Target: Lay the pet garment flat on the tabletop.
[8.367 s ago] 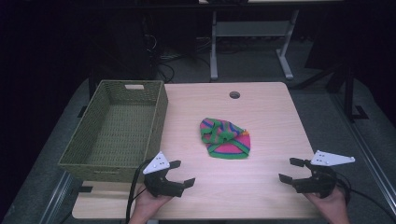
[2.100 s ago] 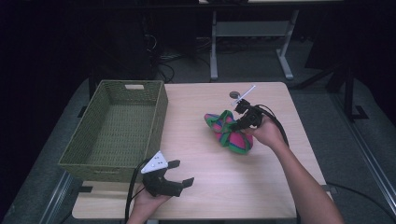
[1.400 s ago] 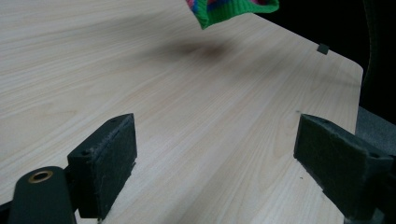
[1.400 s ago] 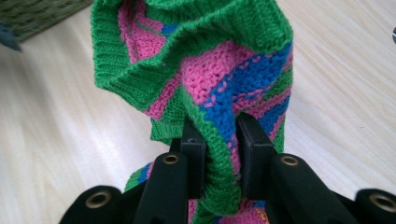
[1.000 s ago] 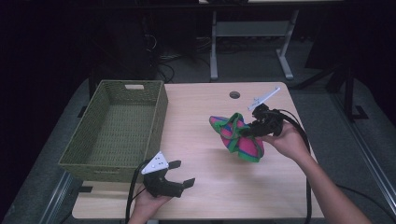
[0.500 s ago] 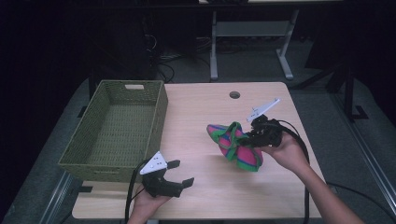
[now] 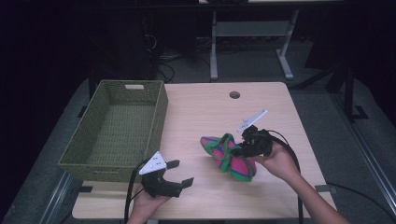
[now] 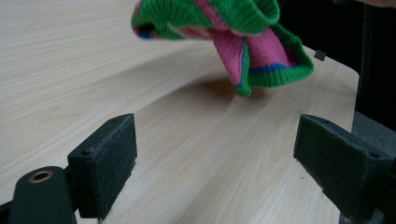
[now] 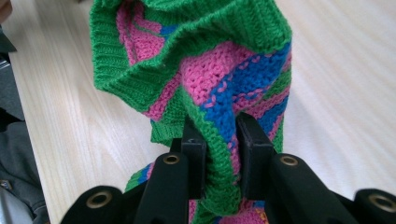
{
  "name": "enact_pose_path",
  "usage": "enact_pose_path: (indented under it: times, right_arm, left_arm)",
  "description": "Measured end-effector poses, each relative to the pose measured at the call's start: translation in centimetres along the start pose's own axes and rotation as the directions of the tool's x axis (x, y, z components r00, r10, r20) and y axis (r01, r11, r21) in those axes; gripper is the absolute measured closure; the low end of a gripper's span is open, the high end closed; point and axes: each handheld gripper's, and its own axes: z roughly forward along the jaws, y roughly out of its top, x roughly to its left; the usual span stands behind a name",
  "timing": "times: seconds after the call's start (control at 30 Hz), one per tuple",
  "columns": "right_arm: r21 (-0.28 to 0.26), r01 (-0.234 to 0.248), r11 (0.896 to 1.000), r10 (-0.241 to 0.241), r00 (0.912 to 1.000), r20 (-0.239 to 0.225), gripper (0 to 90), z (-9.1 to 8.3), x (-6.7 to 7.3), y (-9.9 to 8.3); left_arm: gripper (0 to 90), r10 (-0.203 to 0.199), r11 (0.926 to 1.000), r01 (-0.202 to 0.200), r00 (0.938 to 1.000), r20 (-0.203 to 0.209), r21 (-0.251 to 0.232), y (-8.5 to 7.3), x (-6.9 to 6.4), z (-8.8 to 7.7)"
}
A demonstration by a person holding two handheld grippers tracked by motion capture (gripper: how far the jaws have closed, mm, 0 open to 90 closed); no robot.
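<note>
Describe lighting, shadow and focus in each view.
High view: table lit, room behind dark. Left gripper view: knitted cloth casts a soft shadow on the wood; near jaws slightly soft. Right gripper view: right gripper pinches the cloth, stitches sharp, tabletop glaring pale.

table point(image 7: 201, 112) lit evenly from above, surroundings dark; both close views slightly soft.

A pale wooden table point(image 7: 196, 109) is bearing a woven olive-green basket point(image 7: 116, 128) at its left, while a pink-green-blue knitted cloth point(image 7: 226, 156) is trailing onto it.
</note>
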Motion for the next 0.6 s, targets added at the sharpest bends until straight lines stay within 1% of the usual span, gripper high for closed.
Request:
enact_pose_path:
  times: [0.2, 0.3, 0.33, 0.37, 0.47, 0.5, 0.6]
  right_arm:
    - [0.033, -0.018, 0.999, 0.019, 0.9993, -0.031, 74.7, 2.0, 0.3, -0.6]
    - [0.047, -0.027, 0.999, 0.029, 0.9989, -0.037, 74.4, 2.8, 0.3, -0.6]
    - [0.052, -0.027, 0.998, 0.029, 0.9988, -0.041, 74.2, 3.1, 0.3, -0.6]
    - [0.059, -0.029, 0.998, 0.031, 0.9988, -0.038, 73.9, 3.4, 0.4, -0.5]
    - [0.086, -0.027, 0.996, 0.032, 0.9983, -0.05, 72.5, 4.3, 0.6, -0.6]
    - [0.09, -0.026, 0.996, 0.03, 0.9984, -0.047, 71.9, 4.6, 0.6, -0.6]
    - [0.089, -0.035, 0.995, 0.04, 0.9974, -0.06, 69.4, 5.3, 0.8, -0.7]
  left_arm:
    - [12.8, 0.003, 0.9999, -0.003, 1.0, 0.002, 0.011, 0.0, 0.0, 0.2]
    - [12.8, 0.003, 0.9999, -0.003, 1.0, 0.0, 0.012, 0.0, 0.1, 0.1]
    - [12.8, 0.001, 1.0, -0.001, 1.0, 0.0, 0.006, 0.0, 0.1, 0.1]
    - [12.8, -0.001, 1.0, 0.001, 1.0, 0.0, 0.007, 0.0, 0.1, 0.0]
    - [12.8, 0.0, 1.0, 0.0, 1.0, -0.001, 0.009, 0.0, 0.1, 0.1]
    - [12.8, 0.001, 1.0, -0.001, 1.0, 0.0, 0.009, 0.0, 0.1, 0.1]
    - [12.8, 0.001, 0.9999, -0.001, 1.0, 0.002, 0.012, 0.0, 0.1, 0.1]
